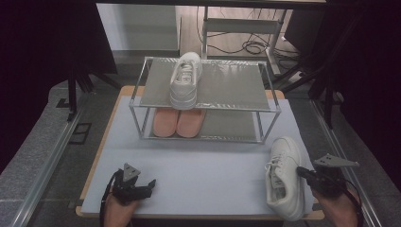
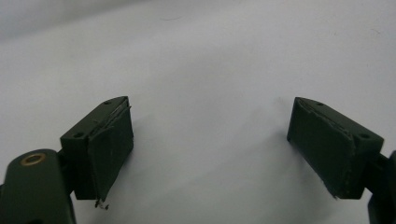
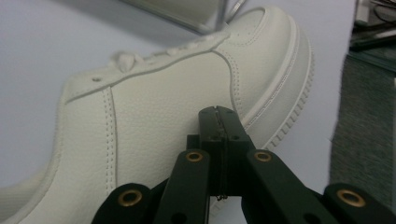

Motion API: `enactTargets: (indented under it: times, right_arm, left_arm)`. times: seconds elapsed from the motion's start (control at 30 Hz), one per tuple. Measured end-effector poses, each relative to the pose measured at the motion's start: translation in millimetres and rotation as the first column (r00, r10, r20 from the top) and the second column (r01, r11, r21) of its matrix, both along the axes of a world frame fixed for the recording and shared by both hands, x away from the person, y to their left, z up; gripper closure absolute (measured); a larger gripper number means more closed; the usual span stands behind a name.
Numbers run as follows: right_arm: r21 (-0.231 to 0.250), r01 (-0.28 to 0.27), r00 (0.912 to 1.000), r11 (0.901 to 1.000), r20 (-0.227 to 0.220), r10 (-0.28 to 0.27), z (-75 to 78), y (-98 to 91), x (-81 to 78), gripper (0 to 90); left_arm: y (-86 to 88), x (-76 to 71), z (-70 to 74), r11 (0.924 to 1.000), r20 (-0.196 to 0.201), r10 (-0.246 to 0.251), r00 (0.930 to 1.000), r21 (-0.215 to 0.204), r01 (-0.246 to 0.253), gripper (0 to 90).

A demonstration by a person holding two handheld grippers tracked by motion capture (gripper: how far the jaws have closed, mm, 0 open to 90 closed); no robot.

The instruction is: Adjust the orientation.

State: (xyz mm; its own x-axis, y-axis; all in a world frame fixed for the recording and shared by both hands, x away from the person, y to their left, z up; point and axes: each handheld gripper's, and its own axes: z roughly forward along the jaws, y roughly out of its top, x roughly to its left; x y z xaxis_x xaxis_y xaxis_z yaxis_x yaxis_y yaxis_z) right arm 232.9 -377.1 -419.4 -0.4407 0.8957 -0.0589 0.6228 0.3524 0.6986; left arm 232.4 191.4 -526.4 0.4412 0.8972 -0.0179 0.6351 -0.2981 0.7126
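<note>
- Dark curtains close in the room on both sides, and a pale grey-blue table (image 1: 198,170) with a wooden edge carries everything.
- Right tool (image 1: 302,172): its jaws are pressed together with nothing between them, their tips touching the outer side of a white sneaker (image 1: 283,177). In the right gripper view the closed tips (image 3: 219,114) meet the shoe's leather side wall just above the sole.
- That sneaker lies near the table's front right corner, toe pointing away from the person, heel at the table's front edge, sole flat on the table.
- Left tool (image 1: 142,185): it rests low over the front left of the table, well apart from the sneaker. In the left gripper view its jaws stand wide, with bare table (image 2: 210,70) between the pads (image 2: 112,149).
- Metal shoe rack (image 1: 269,111): a two-level wire frame with grey shelf panels stands at the middle back of the table.
- Top shelf: a second white sneaker (image 1: 186,80) sits on the left half, toe toward the person; the right half is bare panel.
- Lower shelf: a pair of pink slippers (image 1: 178,123) lies side by side on the left, under the sneaker.
- Beyond the table: a grey floor, a metal stand and loose black cables (image 1: 246,47) show at the back.
</note>
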Motion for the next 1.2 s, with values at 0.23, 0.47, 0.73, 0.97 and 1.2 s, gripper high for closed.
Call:
enactTargets:
  times: [0.23,0.47,0.73,0.97,1.2]
  right_arm:
    - [0.015,0.048,0.9984,0.9987,-0.03,-0.048,-10.9,-21.8,-1.7,90.0]
    - [0.037,0.093,0.9937,0.995,-0.067,-0.09,-23.4,-37.0,-1.4,90.0]
    - [0.063,0.112,0.9902,0.9917,-0.091,-0.106,-35.9,-45.0,1.8,90.0]
    - [0.138,0.051,0.9919,0.9891,-0.123,-0.034,-47.9,-27.8,13.7,90.0]
    - [0.135,0.016,0.9926,0.9908,-0.121,0.0,-48.5,-11.2,21.0,90.0]
  left_arm:
    - [0.0,0.1,0.0,1.0,-0.001,0.0,1.0,-0.001,0.0,14.3]
    - [0.1,0.2,0.0,1.0,-0.001,0.0,1.0,-0.001,0.0,14.3]
    - [0.2,0.4,0.0,1.0,-0.002,-0.001,1.0,-0.001,0.001,14.2]
    - [0.1,0.3,0.0,1.0,-0.001,0.0,1.0,-0.002,0.0,14.3]
    - [0.1,0.3,0.0,1.0,-0.002,0.0,1.0,-0.002,0.0,14.3]
